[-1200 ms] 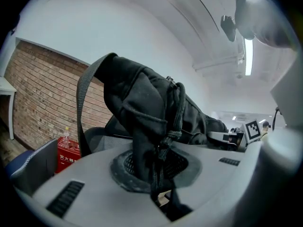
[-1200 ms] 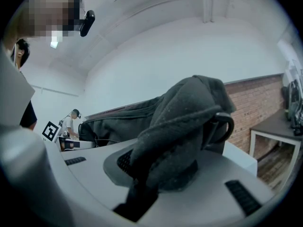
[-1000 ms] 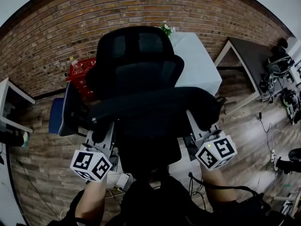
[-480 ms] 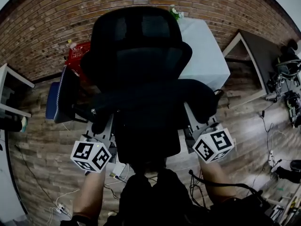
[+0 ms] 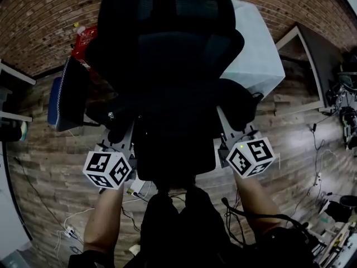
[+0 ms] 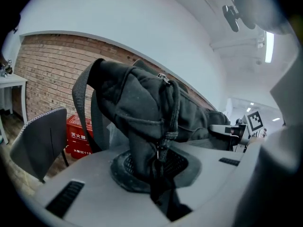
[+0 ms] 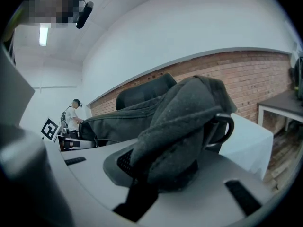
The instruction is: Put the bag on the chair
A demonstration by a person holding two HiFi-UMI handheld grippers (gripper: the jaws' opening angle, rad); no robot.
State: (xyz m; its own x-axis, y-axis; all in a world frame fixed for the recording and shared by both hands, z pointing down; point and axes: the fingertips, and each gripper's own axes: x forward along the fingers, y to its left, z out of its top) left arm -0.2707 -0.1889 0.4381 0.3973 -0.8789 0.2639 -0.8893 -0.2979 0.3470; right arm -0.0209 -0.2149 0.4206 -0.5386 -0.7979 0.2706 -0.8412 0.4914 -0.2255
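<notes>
A black bag [image 5: 184,113] hangs stretched between my two grippers, just in front of the backrest of a black office chair [image 5: 167,32] and above its seat [image 5: 175,155]. My left gripper [image 5: 118,138] is shut on the bag's left end, where dark fabric [image 6: 151,126] and a grey strap bunch between its jaws. Over on the other side, my right gripper [image 5: 227,133] is shut on the right end, with a fold of grey-black cloth [image 7: 180,126] and a handle loop pinched in it. Whether the bag touches the seat is hidden.
A white table [image 5: 254,54] stands behind the chair to the right, with a dark desk [image 5: 321,60] beyond it. To the left are a red crate [image 5: 83,38] and a grey side chair [image 5: 64,94]. Cables lie on the wooden floor [image 5: 44,172]. A person [image 7: 73,115] stands far off.
Both grippers have come down together with the bag, closer to the chair seat. The chair now fills more of the head view. The grips have not changed.
</notes>
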